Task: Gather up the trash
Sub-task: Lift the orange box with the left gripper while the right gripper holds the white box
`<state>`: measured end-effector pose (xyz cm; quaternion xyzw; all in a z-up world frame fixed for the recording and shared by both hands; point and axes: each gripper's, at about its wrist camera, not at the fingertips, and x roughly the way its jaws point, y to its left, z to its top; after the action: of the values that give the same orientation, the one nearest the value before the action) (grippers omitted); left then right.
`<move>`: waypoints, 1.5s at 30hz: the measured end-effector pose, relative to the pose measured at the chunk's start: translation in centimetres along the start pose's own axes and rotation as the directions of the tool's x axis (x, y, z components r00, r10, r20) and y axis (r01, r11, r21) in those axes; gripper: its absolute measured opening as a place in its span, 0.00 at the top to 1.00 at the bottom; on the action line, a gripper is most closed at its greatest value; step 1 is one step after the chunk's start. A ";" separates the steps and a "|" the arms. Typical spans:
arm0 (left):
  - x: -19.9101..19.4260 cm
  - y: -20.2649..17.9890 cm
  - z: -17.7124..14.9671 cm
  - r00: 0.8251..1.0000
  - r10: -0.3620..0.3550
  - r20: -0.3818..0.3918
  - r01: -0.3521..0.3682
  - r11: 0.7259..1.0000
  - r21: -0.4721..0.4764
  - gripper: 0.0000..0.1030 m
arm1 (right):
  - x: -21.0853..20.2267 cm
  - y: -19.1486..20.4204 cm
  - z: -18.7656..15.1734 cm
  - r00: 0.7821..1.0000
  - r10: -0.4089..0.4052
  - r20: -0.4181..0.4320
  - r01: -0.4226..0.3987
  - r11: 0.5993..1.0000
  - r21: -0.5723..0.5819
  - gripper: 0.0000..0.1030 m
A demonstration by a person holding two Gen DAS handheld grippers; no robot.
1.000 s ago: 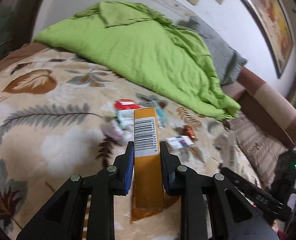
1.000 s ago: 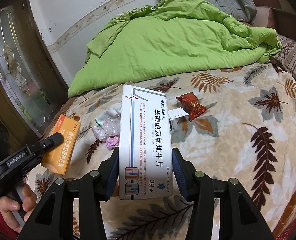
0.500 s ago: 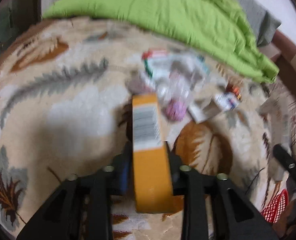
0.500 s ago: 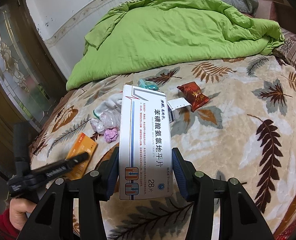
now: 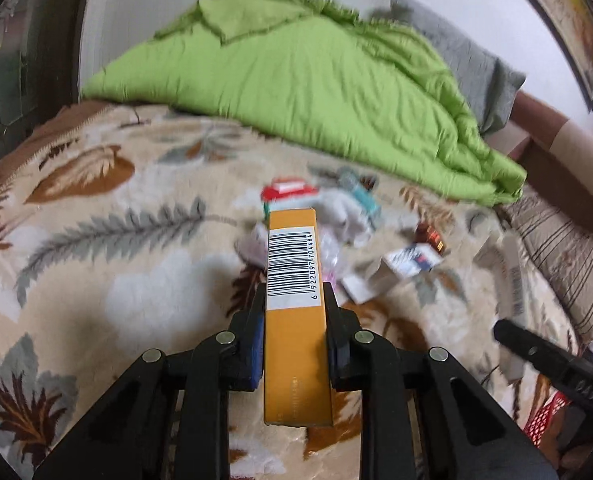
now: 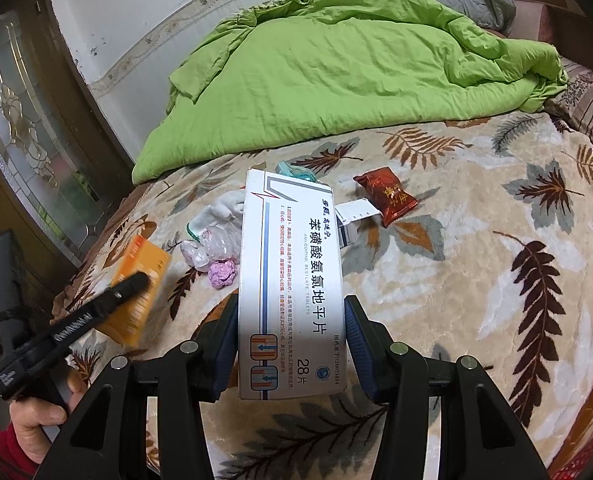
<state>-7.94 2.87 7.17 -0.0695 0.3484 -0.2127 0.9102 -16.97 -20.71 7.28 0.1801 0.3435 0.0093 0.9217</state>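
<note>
Barcode on the orange box (image 5: 296,312) pinched between the left fingers (image 5: 256,336) shows only left-wrist, whereas right-wrist alone reads the white tablet box (image 6: 292,284) clamped between right fingers (image 6: 358,344).

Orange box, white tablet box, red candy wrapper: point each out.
orange box (image 5: 296,340), left wrist view, on its plain orange face below the barcode
white tablet box (image 6: 294,280), right wrist view, on its printed front
red candy wrapper (image 6: 386,194), right wrist view, on its middle
</note>
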 end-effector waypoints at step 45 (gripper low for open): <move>-2.0 -8.9 -2.5 0.973 0.134 0.186 -0.189 0.928 0.320 0.78 | -3.0 1.3 0.4 0.979 -0.066 0.191 0.077 0.996 -0.051 0.48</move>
<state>-13.96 -4.27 8.92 0.0988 0.2372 -0.1867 0.9482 -18.87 -20.05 9.84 0.1407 0.2603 -0.0312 0.9547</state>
